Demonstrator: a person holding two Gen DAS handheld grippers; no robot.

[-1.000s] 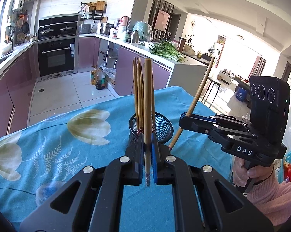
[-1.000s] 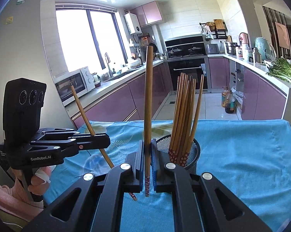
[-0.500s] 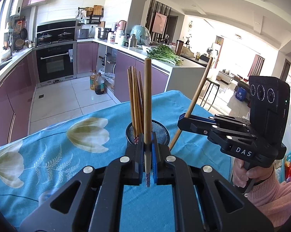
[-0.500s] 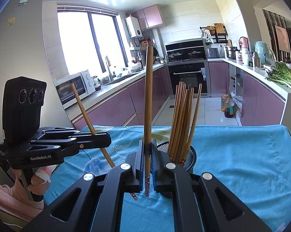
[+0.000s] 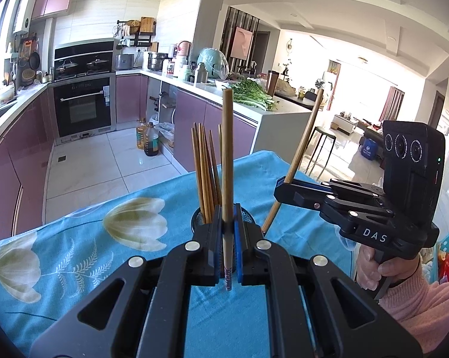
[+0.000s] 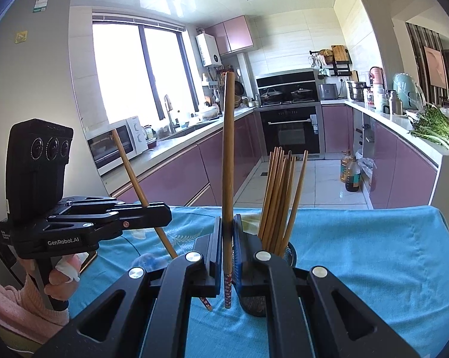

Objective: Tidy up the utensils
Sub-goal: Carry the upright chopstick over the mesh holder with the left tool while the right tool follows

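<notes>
The worktop (image 5: 75, 256), draped in a turquoise cloth printed with pale tulips, carried a single black wire-mesh cylinder holder (image 6: 288, 256) packed with brown wooden chopsticks (image 6: 279, 197) that stood nearly upright and fanned a little at their tops. The holder sat directly ahead of the left tongs (image 5: 228, 238), its rim peeping just past their tips, and just ahead and to the right of the right tongs (image 6: 227, 247), close beside their right-hand jaw.

Each set of tongs was clamped narrow on one long brown wooden chopstick. The left tongs' chopstick (image 5: 226, 161) stood almost vertical, its patterned lower end (image 5: 228, 277) hanging below the pads. The right tongs' chopstick (image 6: 228, 155) stood likewise upright in its own view, though from the left camera it leaned away at the top.

The next move, by my judgement, turns on this: each chopstick's long axis already matched the bundle's, so it needed lifting clear of the rim and lowering into the holder. Both tongs hung close to the holder, neither plainly nearer.

The holder's base and most of its mouth were hidden behind the tongs, so how much free room remained inside could not be made out. The person's hands (image 5: 382, 265) were cut off at the frame edges.
</notes>
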